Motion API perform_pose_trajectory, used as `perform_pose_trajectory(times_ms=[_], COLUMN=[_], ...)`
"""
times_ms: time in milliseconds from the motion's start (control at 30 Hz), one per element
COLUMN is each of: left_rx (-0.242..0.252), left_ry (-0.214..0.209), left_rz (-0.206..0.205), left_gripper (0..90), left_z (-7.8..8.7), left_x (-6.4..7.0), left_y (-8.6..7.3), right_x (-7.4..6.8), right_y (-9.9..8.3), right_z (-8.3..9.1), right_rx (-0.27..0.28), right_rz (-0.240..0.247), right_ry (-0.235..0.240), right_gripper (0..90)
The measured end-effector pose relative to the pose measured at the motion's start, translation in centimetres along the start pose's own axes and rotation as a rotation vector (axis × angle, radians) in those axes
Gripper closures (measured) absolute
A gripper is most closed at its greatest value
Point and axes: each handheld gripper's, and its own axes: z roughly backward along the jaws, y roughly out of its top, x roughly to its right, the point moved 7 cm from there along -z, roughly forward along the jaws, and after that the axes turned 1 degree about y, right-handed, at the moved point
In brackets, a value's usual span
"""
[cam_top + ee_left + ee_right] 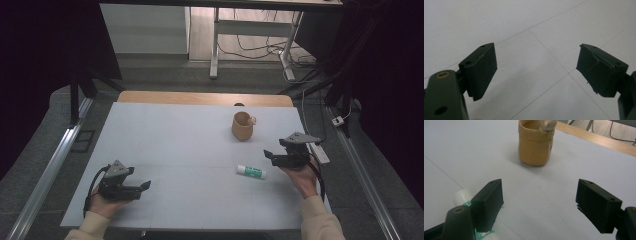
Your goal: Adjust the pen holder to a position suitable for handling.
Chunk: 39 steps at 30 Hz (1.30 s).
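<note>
Left tongs [145, 185]: near-left of the pale surface [180, 140], held in a hand, jaws spread apart, nothing between them. Right tongs [267, 155]: right side, held in a hand, jaws likewise spread and empty, aimed leftward.

Glue stick [251, 171]: white tube with green label, lying flat near-right of centre, just left of the right tongs; long axis runs left to right, slightly angled. Which end is the cap cannot be told.

Cup [242, 125]: tan, upright, far-right of centre, well apart from the glue stick.
</note>
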Motion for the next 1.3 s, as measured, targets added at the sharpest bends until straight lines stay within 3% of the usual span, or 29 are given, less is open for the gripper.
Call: perform_pose_trajectory(times_ms=[367, 867, 1133, 1300], left_rx=[-0.003, -0.011, -0.014, -0.012], left_ry=[-0.001, -0.001, -0.003, -0.005], left_rz=[-0.005, -0.007, -0.007, -0.013], left_gripper=[16.2, 16.2, 16.3, 16.3], left_z=[-0.1, -0.1, -0.2, -0.3], left_x=[0.1, 0.0, 0.1, 0.2], left_y=[0.0, 0.0, -0.1, 0.0], right_x=[0.3, 2.0, 2.7, 3.2], right_y=[1.9, 3.5, 4.1, 4.3], right_z=[-1.0, -3.2, -4.2, -5.0], right_rx=[0.011, -0.010, -0.021, -0.027], right_rz=[0.001, -0.042, -0.065, -0.079], right_ry=[-0.014, -0.021, -0.022, -0.023], right_gripper=[23.5, 27.8, 32.8, 42.7])
